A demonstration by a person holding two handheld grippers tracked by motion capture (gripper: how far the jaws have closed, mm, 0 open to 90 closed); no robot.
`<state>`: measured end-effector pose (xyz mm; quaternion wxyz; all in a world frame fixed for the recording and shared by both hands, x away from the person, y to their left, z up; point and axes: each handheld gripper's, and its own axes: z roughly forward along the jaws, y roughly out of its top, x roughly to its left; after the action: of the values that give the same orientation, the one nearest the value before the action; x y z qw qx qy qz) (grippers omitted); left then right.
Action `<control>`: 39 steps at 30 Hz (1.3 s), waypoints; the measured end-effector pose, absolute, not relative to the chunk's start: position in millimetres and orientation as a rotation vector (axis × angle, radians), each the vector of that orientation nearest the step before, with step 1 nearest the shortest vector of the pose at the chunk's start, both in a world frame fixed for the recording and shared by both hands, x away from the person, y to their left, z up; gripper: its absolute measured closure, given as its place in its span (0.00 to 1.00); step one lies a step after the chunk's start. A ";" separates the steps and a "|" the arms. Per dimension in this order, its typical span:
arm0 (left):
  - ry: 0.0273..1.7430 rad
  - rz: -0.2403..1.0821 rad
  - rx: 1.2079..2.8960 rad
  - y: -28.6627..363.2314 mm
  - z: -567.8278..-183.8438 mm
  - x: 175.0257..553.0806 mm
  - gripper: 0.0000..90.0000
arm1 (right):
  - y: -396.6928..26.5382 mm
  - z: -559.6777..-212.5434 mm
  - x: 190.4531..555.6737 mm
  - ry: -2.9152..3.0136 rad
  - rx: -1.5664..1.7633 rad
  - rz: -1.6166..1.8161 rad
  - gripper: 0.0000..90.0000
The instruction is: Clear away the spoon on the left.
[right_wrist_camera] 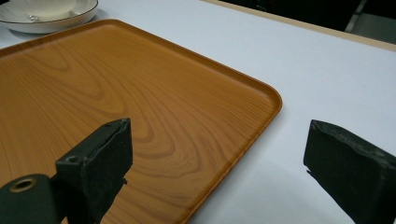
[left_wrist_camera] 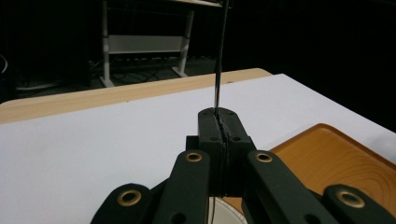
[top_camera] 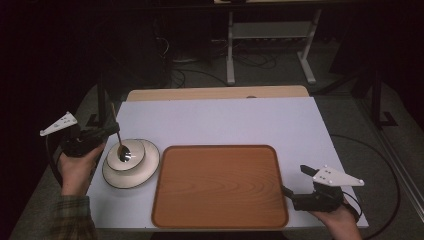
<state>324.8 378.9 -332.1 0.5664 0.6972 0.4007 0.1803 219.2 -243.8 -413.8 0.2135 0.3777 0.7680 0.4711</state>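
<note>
The left gripper stands just left of the tray, its jaws pressed fully together on the handle of a spoon. In the left gripper view the thin dark handle rises straight up out of the closed jaws. In the high view the spoon slopes down from the grip, and its head sits inside the small bowl; whether the head touches the bowl's floor cannot be told. The bowl rests on a white plate with a dark rim, and the plate lies just beside the tray's left edge, apart from it.

The right gripper is held low at the tray's right edge, near its front corner. Its jaws stand wide apart with nothing between them; in the right gripper view they straddle the tray's rim, one over the wood, one over the white table. The tray carries nothing.

Judgement: the step in hand is handling the spoon at the bowl, either setting it in or lifting it out; the pictures do not settle which. If lifting, the next move calls for a straight upward draw so the head clears the bowl's wall without tipping it, then a carry towards the tray. If setting down, the jaws need to part only once the head is seated. The right gripper appears idle, placed to steady the tray.
</note>
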 end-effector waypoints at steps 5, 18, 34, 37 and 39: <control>0.919 0.411 1.656 370.9 -326.7 323.3 0.99 | -244.3 -413.7 219.1 2.131 1.049 1.307 0.08; 0.846 0.346 1.711 342.1 -320.2 321.9 0.99 | -244.7 -413.7 218.8 2.132 1.046 1.306 0.08; 0.762 0.287 1.823 300.7 -323.3 320.0 0.99 | -245.2 -412.8 219.1 2.122 1.049 1.314 0.08; 0.751 0.280 1.841 295.0 -324.6 320.5 0.99 | -245.4 -413.3 218.8 2.124 1.050 1.310 0.08; 0.745 0.274 1.855 291.6 -326.3 320.5 0.99 | -245.7 -413.1 218.7 2.123 1.052 1.311 0.08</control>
<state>320.5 291.6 -326.3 0.5328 0.7779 0.3126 0.1149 218.7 -245.7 -413.1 0.2151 0.3792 0.7657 0.4729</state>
